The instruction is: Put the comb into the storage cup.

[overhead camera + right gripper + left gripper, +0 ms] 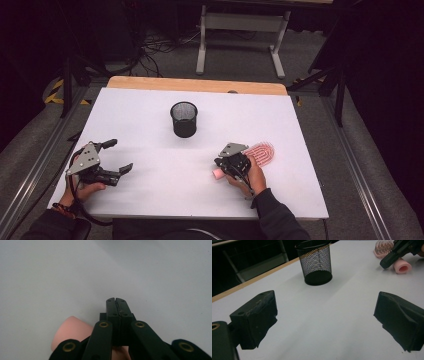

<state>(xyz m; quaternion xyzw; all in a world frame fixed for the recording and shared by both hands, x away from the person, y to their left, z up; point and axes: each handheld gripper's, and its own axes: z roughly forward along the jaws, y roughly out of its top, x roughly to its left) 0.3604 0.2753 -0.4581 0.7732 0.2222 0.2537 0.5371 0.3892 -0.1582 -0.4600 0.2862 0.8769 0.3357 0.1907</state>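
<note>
A pink hairbrush lies on the white table [280, 195] at the right, with its bristled head [262, 151] [384, 246] pointing away and its round handle end [218, 173] [403, 267] [70, 331] pointing left. My right gripper [220, 162] [116, 301] sits just over that handle. Its jaws are pressed flat together with nothing between them, and the handle lies beneath and beside them. A black mesh cup [184, 119] [315, 262] stands upright and empty at the table's middle back. My left gripper [120, 156] [325, 307] is open at the front left, aimed toward the cup.
A strip of wooden tabletop [195, 84] shows beyond the white sheet's far edge. Behind the table stand a grey metal frame [242, 30] and cables on the floor. A wide bare stretch of white surface separates the two grippers.
</note>
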